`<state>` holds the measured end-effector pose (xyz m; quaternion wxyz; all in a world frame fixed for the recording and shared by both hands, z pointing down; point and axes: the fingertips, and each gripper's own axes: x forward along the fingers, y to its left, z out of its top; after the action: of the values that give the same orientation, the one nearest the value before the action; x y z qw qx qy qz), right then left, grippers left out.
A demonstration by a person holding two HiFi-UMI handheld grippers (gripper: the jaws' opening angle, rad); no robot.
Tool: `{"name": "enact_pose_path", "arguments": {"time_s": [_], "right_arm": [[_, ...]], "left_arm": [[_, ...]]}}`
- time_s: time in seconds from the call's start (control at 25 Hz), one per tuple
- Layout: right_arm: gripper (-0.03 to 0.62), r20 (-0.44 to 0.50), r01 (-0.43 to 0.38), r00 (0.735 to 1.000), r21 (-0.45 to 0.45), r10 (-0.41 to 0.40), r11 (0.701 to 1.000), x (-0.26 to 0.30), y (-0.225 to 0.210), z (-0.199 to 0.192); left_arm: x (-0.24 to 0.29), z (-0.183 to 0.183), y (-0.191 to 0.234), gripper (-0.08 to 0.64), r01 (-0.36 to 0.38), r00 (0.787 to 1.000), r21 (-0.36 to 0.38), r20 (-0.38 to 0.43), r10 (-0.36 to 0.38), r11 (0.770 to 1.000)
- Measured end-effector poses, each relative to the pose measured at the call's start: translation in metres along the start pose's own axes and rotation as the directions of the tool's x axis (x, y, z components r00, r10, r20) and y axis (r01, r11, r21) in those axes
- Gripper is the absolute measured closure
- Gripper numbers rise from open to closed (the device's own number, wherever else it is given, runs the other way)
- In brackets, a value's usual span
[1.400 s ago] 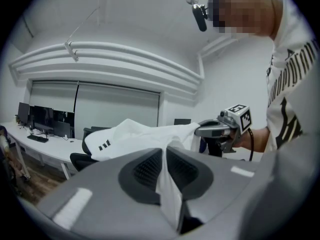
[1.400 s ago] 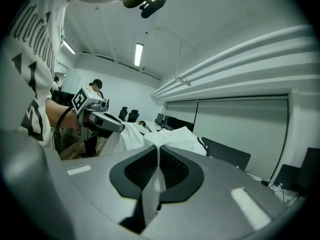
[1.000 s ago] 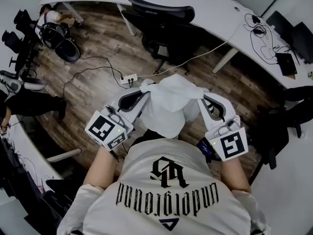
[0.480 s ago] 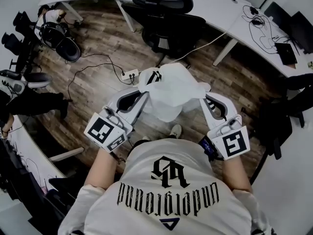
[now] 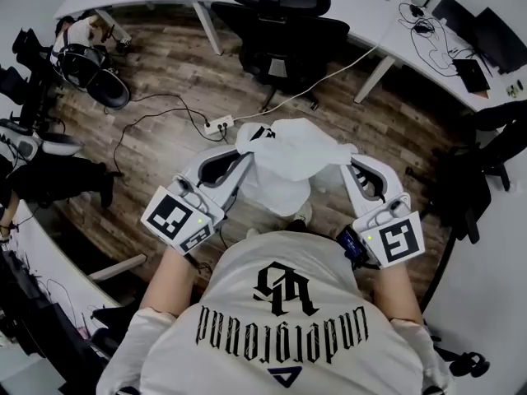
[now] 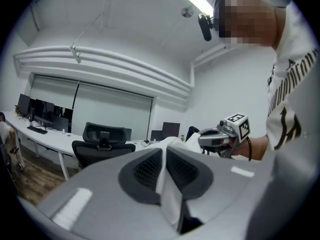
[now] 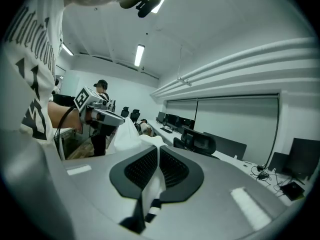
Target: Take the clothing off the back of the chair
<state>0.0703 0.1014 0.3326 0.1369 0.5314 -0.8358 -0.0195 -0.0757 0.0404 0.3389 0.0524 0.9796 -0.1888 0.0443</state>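
A white garment (image 5: 290,156) hangs bunched between my two grippers, above the wooden floor and apart from the black office chair (image 5: 280,19) at the desk. My left gripper (image 5: 244,151) is shut on the garment's left edge, and white cloth (image 6: 169,194) shows pinched between its jaws. At the garment's right edge my right gripper (image 5: 346,168) is shut too, with cloth (image 7: 152,186) caught between its pads. The left gripper view shows the right gripper (image 6: 220,138) and the chair (image 6: 102,140). The right gripper view shows the left gripper (image 7: 100,114) and the garment (image 7: 125,134).
A curved white desk (image 5: 362,19) runs along the top, with cables and dark devices (image 5: 473,71) on its right end. A power strip (image 5: 218,127) and its cords lie on the floor. Other dark chairs stand at the left (image 5: 99,64) and right (image 5: 482,171).
Both grippers and the garment have moved together away from the black chair and desk, which now sit higher in the head view. The garment has bunched up shorter between the grippers.
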Motion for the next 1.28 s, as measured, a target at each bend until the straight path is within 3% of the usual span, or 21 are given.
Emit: {"name": "enact_pose_path", "arguments": {"time_s": [0.36, 0.64, 0.88, 1.28], "right_arm": [[0.572, -0.021, 0.012, 1.000, 0.009, -0.012, 1.000, -0.007, 0.095, 0.004], [0.572, -0.026, 0.011, 1.000, 0.013, -0.011, 1.000, -0.008, 0.155, 0.001], [0.572, -0.043, 0.000, 0.999, 0.009, 0.000, 1.000, -0.011, 0.191, -0.005], [0.572, -0.055, -0.011, 0.998, 0.000, 0.011, 1.000, -0.016, 0.215, -0.003]], "left_arm": [[-0.086, -0.013, -0.013, 0.486, 0.049, 0.999, 0.014, -0.009, -0.048, 0.999], [-0.139, -0.031, -0.018, 0.486, 0.043, 0.999, -0.001, -0.006, -0.043, 0.999], [-0.164, -0.046, -0.026, 0.486, 0.054, 0.998, -0.008, -0.011, -0.054, 0.999], [-0.180, -0.053, -0.036, 0.486, 0.073, 0.997, -0.011, -0.003, -0.074, 0.997]]}}
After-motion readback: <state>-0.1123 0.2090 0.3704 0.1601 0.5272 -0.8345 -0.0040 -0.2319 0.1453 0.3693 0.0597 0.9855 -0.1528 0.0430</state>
